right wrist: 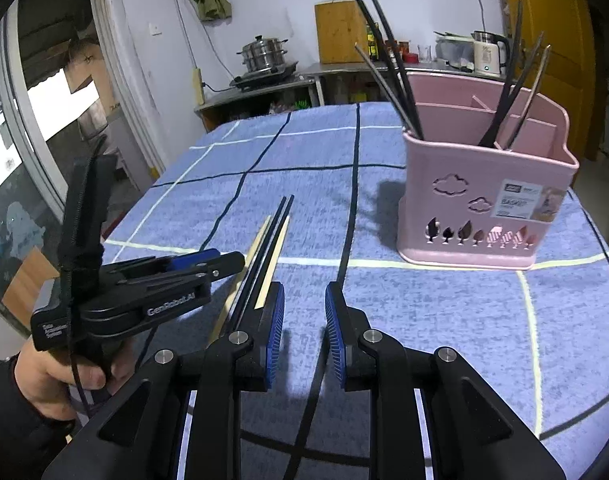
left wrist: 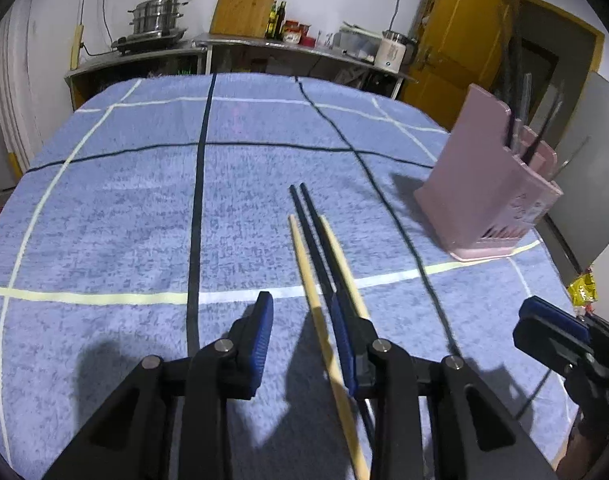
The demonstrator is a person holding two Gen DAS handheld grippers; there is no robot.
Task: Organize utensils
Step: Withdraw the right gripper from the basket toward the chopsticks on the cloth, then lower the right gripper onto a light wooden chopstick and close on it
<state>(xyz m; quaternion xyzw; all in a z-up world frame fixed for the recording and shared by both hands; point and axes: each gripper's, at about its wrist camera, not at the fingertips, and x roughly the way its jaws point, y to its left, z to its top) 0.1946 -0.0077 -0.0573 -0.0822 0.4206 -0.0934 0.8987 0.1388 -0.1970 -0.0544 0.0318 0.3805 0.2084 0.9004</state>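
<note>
Two black chopsticks (left wrist: 310, 224) and two wooden chopsticks (left wrist: 303, 260) lie side by side on the blue checked cloth (left wrist: 124, 220). My left gripper (left wrist: 301, 300) hovers low over their near ends, open. One wooden stick runs between its fingers untouched, and the black pair passes under the right finger. In the right wrist view the same black chopsticks (right wrist: 275, 232) lie left of my right gripper (right wrist: 305, 288), which is open with nothing between its pads. A pink utensil holder (right wrist: 464, 208) stands at the right, with several black and metal utensils in it.
A hand holds the left gripper (right wrist: 228, 260) at the left of the right wrist view. The right gripper (left wrist: 544, 320) shows at the right edge of the left wrist view, near the pink holder (left wrist: 476, 184). A counter with a steamer pot (left wrist: 156, 16) runs along the far wall.
</note>
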